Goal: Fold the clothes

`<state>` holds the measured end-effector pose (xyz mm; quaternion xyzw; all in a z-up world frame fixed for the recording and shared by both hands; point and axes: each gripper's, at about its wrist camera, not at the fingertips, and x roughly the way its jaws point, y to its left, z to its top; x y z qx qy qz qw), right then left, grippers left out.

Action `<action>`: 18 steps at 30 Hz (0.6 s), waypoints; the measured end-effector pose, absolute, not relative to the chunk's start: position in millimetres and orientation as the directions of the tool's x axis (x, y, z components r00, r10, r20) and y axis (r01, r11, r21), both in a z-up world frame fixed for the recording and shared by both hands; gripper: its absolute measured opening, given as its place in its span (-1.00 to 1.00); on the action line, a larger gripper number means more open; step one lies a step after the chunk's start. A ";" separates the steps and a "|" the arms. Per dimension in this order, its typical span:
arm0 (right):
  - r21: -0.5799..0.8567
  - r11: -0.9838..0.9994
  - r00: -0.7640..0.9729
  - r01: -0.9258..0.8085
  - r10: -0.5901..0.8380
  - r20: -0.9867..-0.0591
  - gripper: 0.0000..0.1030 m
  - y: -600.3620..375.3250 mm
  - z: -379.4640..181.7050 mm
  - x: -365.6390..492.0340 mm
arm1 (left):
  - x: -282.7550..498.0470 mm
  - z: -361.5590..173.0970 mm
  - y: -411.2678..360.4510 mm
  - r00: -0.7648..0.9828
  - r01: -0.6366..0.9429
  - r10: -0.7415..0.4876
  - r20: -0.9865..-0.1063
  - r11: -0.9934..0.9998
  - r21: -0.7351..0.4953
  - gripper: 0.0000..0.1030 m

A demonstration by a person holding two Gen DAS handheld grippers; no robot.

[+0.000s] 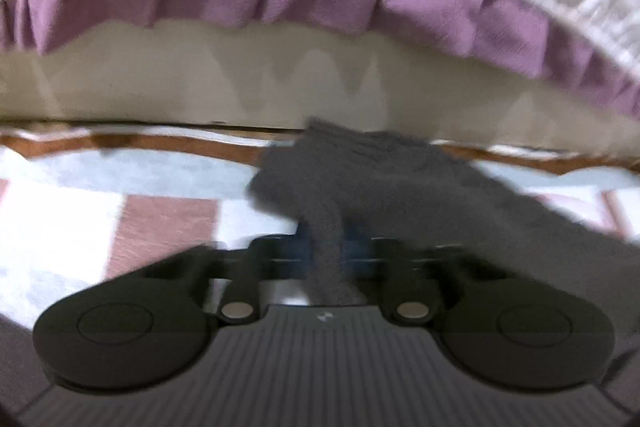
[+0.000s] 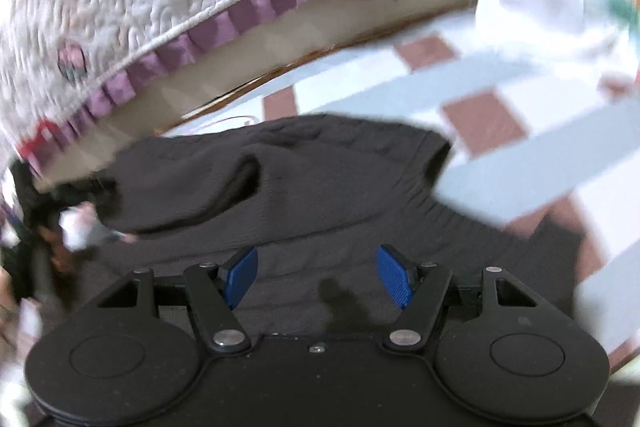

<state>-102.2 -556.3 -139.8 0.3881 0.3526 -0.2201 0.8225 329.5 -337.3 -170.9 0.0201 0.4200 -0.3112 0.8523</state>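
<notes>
My left gripper (image 1: 326,247) pinches the soft dark grey cloth (image 1: 384,183) mid-frame; my right gripper (image 2: 318,277) gapes. One pinch could slip.

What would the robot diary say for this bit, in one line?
left gripper: shut on dark grey garment | right gripper: open above it | garment on checked floor
</notes>
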 end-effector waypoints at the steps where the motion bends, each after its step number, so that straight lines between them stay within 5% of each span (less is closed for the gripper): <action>1: 0.531 0.558 0.670 0.637 -0.062 -0.740 0.39 -559.9 -144.3 -103.9 | 325.7 -161.8 -332.8 0.436 0.564 -0.563 -0.702 0.779 -0.274 -0.80; 8: 0.492 0.480 0.604 0.726 -0.106 -0.790 0.39 -568.4 -168.0 -100.6 | 251.6 -62.7 -293.8 0.333 0.763 -0.837 -0.435 0.510 -0.397 -0.80; 13: 0.622 0.311 0.676 0.719 -0.104 -0.729 0.41 -582.8 -184.5 -119.8 | 179.8 -28.7 -229.6 0.113 0.843 -0.960 -0.257 0.229 -0.487 -0.80; 18: 0.668 0.241 0.705 0.704 -0.124 -0.698 0.41 -589.5 -189.8 -129.1 | 138.6 -85.9 -168.4 -0.006 0.791 -0.930 -0.367 0.220 -0.571 -0.81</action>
